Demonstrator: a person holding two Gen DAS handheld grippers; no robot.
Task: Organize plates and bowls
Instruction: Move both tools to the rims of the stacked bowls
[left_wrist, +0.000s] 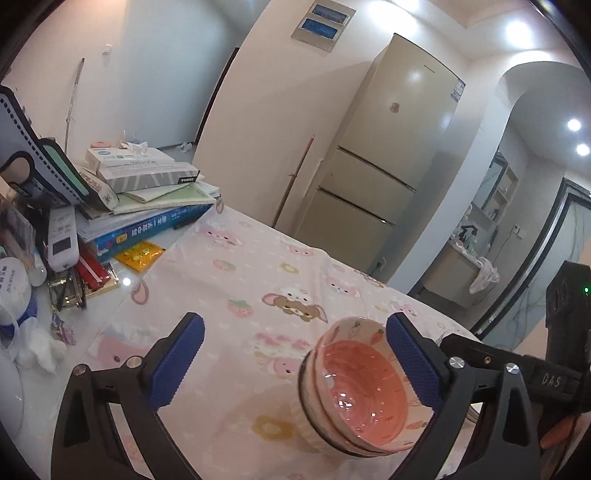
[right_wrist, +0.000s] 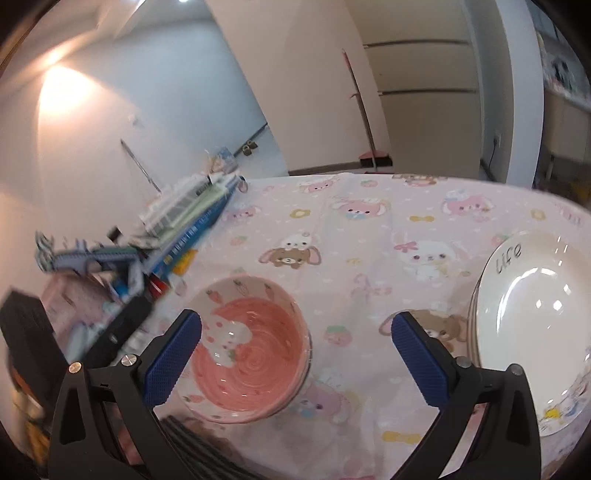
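Note:
A stack of pink bowls (left_wrist: 364, 391) with strawberry print sits on the pink cartoon tablecloth (left_wrist: 240, 280); it also shows in the right wrist view (right_wrist: 251, 350). My left gripper (left_wrist: 295, 365) is open, its right finger just beside the bowls' rim. My right gripper (right_wrist: 295, 362) is open above the cloth, its left finger over the bowls' near-left rim. A stack of white plates (right_wrist: 535, 325) marked "Life" lies at the right, beside the right finger.
Piled books and boxes (left_wrist: 147, 195) and clutter crowd the table's left side, seen too in the right wrist view (right_wrist: 184, 218). A fridge (left_wrist: 384, 147) stands beyond the table's far edge. The other gripper's body (left_wrist: 565, 332) shows at the right.

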